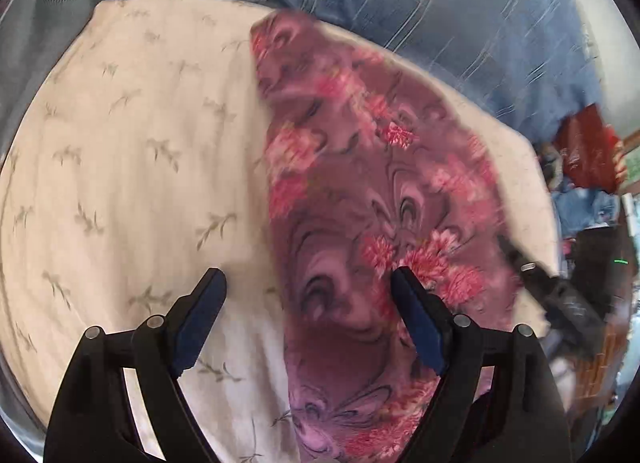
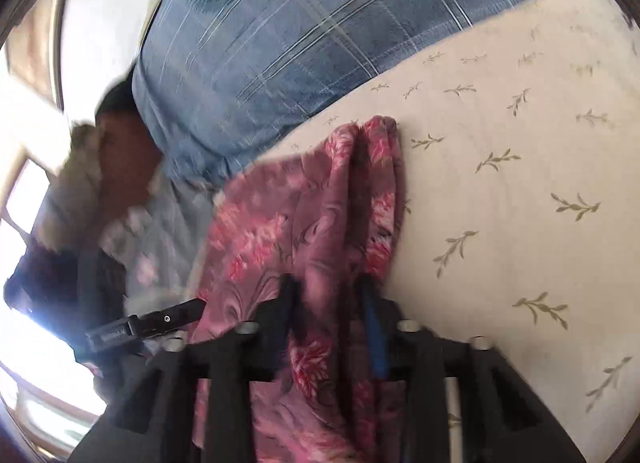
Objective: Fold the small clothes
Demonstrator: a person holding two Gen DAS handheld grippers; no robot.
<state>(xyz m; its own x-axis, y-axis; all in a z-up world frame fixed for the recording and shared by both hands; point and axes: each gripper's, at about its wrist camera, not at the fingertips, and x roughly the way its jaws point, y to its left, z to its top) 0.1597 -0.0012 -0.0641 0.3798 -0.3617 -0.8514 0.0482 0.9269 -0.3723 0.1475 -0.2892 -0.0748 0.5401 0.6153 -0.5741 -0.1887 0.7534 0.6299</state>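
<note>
The floral cloth [image 1: 360,191] lay on the cream bed sheet [image 1: 132,151]. The left claw [image 1: 308,283] gaped empty above it; the right claw [image 2: 328,283], barely parted, seemingly pinched a fold.

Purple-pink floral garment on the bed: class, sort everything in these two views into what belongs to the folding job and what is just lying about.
Part of the job:
- purple-pink floral fabric garment
- left gripper, open
- right gripper, garment between its fingers

Just lying about:
- cream leaf-print bedsheet
- blue checked pillow
- red cloth and blue denim clothes beyond the bed
</note>
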